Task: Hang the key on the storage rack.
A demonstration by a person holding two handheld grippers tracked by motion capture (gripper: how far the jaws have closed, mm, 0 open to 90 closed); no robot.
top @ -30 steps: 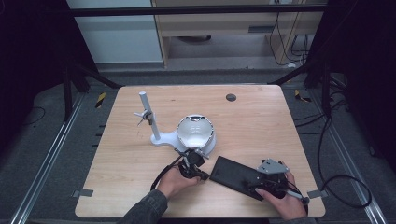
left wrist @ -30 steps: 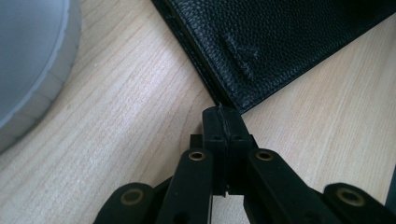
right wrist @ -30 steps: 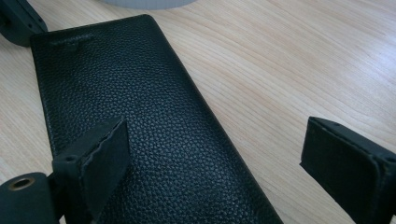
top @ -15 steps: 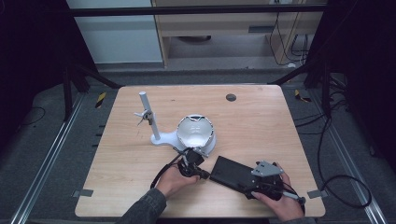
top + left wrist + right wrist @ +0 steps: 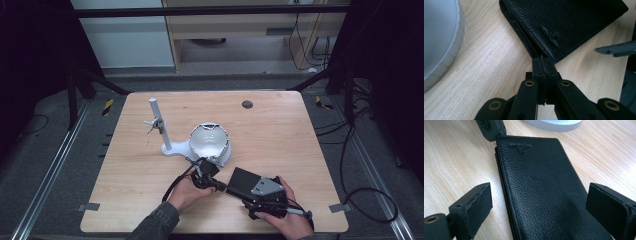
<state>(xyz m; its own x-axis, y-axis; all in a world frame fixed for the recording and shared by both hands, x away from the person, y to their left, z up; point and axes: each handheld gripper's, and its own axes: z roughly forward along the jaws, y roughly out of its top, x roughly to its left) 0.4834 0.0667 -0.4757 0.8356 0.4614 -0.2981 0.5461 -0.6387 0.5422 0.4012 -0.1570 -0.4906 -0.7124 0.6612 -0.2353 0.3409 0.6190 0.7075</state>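
A closed black leather wallet [image 5: 242, 179] lies flat on the wooden table [image 5: 280, 135], near the front edge. My left gripper [image 5: 222, 187] is shut, and its joined tips [image 5: 543, 67] press against the wallet's near corner [image 5: 564, 27] with nothing between them. My right gripper [image 5: 259, 193] comes from the other end and is open. Its two pads [image 5: 475, 203] stand on either side of the wallet [image 5: 539, 177] without touching it. Past the wallet's far corner in the right gripper view is the tip of the left gripper [image 5: 491, 128].
A white stand [image 5: 162, 130] with an upright post and a white bowl-shaped holder [image 5: 210, 141] sits just behind the wallet; its base edge [image 5: 439, 37] is close to my left gripper. A small dark disc [image 5: 247, 104] lies at the back of the table.
My right gripper has slid left along the wallet, so its open jaws now straddle more of it. The left gripper has stayed at the wallet's corner.
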